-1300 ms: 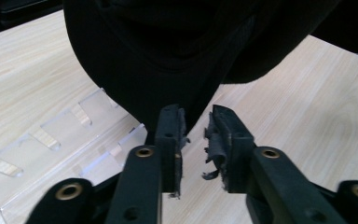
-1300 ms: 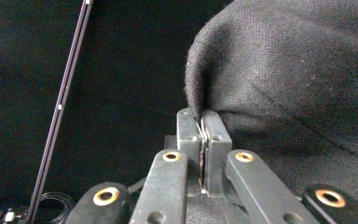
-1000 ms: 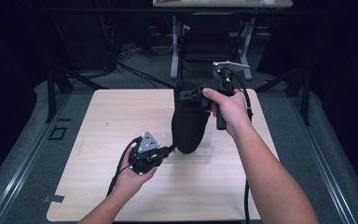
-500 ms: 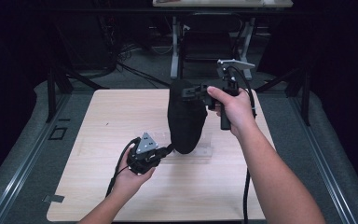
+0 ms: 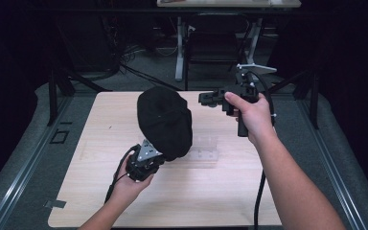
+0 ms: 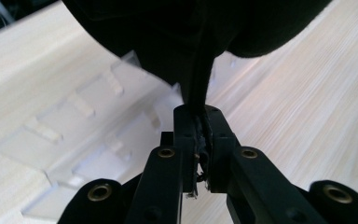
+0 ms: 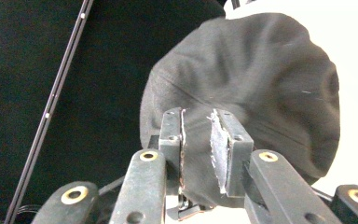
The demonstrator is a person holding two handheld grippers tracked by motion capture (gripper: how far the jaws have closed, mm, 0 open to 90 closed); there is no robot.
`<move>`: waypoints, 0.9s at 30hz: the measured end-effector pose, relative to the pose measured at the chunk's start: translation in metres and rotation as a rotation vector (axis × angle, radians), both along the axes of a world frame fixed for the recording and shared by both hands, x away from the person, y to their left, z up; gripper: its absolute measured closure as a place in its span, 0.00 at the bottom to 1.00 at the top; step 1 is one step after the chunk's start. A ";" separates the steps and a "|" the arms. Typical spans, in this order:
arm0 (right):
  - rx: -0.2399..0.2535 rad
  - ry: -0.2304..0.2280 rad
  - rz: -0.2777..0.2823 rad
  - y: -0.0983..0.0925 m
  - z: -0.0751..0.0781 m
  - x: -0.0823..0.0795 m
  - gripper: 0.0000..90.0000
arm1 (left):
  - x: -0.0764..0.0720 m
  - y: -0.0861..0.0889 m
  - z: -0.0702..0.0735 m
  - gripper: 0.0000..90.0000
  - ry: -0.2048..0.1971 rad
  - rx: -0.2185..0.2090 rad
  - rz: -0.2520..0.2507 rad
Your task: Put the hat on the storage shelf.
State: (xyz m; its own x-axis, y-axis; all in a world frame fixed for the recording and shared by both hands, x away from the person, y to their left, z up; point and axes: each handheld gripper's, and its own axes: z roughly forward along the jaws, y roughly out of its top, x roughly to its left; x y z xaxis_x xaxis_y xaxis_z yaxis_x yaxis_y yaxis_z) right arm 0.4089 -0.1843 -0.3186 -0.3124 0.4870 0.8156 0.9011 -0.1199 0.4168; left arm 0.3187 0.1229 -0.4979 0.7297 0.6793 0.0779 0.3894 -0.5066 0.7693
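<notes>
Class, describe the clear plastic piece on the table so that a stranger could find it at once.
Start at the pale wooden table. Near its middle, beneath the black cloth cap, lies a flat clear plastic rack. Unlike the dark cap, it is see-through, with small raised tabs.

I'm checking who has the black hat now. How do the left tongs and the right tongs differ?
The left tongs are shut on the black hat's edge, low over the table; the right tongs are open, their jaws having just been opening, apart from the hat. The left tongs point up at it; the right tongs are held higher, pointing sideways at it. Both are black and hand-held.
</notes>
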 end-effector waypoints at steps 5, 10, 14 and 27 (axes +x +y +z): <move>-0.030 -0.003 -0.001 -0.006 -0.002 -0.002 0.82 | 0.001 0.010 -0.013 0.96 0.019 -0.042 0.019; -0.037 -0.017 -0.022 -0.012 -0.001 -0.006 0.81 | -0.002 0.011 -0.017 0.95 0.015 -0.056 0.027; -0.073 -0.035 -0.030 -0.018 -0.001 -0.009 0.79 | -0.001 0.015 -0.020 0.95 0.037 -0.090 0.039; -0.209 -0.085 -0.067 -0.035 -0.006 -0.027 0.77 | -0.007 0.026 -0.017 0.87 0.038 -0.106 0.067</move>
